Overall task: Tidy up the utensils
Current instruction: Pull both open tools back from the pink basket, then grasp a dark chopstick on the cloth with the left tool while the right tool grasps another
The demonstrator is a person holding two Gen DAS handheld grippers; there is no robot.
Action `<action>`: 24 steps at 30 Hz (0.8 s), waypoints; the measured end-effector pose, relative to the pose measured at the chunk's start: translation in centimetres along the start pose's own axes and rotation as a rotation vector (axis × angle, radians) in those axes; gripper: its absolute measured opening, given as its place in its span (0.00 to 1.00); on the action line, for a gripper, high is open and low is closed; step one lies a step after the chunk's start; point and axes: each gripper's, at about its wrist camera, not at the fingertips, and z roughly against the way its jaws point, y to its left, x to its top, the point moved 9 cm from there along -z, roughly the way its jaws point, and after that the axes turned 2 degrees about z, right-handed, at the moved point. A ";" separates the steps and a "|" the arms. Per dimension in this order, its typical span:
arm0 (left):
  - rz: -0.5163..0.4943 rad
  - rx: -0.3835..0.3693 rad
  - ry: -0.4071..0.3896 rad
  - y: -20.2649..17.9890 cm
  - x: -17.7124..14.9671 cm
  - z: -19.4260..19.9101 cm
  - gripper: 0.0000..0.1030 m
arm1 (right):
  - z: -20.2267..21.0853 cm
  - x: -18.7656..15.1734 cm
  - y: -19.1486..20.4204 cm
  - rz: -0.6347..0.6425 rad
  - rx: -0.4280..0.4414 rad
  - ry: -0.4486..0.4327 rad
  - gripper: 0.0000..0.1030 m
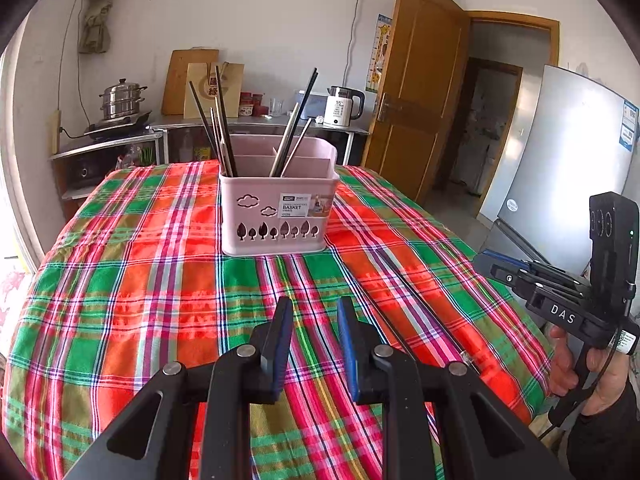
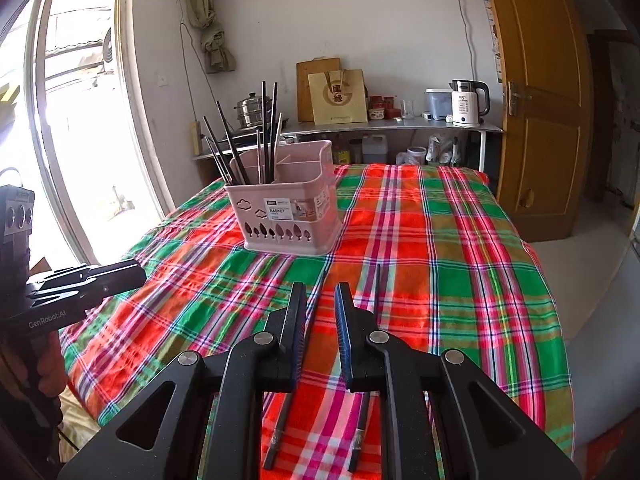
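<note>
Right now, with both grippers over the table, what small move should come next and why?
Probably lower the right gripper onto the nearer of the two chopsticks lying loose on the plaid cloth beneath it. Its jaws stand slightly apart with nothing between them, and the pink basket already holds the other chopsticks.

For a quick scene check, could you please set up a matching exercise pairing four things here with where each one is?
Things:
1. pink basket
2. two loose chopsticks
3. kettle
4. steamer pot

Places:
A. on the counter by the door
B. flat on the cloth under the right gripper
C. on the stove by the wall
D. upright in the middle of the checked tablecloth

Pairs: 1-D, 2-B, 3-A, 4-C
</note>
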 end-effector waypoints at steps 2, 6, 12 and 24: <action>0.003 -0.014 0.025 -0.4 -0.1 -0.9 0.22 | -0.5 -0.3 -0.5 -0.006 -0.003 0.012 0.14; 0.012 -0.032 0.080 -1.0 -0.3 -3.4 0.22 | -2.2 -0.8 -1.8 -0.018 -0.013 0.060 0.14; 0.023 -0.074 0.168 -2.5 0.0 -7.7 0.22 | -4.9 -1.3 -3.5 -0.033 -0.026 0.131 0.14; 0.079 -0.087 0.338 -3.7 -0.2 -17.2 0.22 | -9.5 -1.9 -5.0 -0.027 -0.015 0.238 0.14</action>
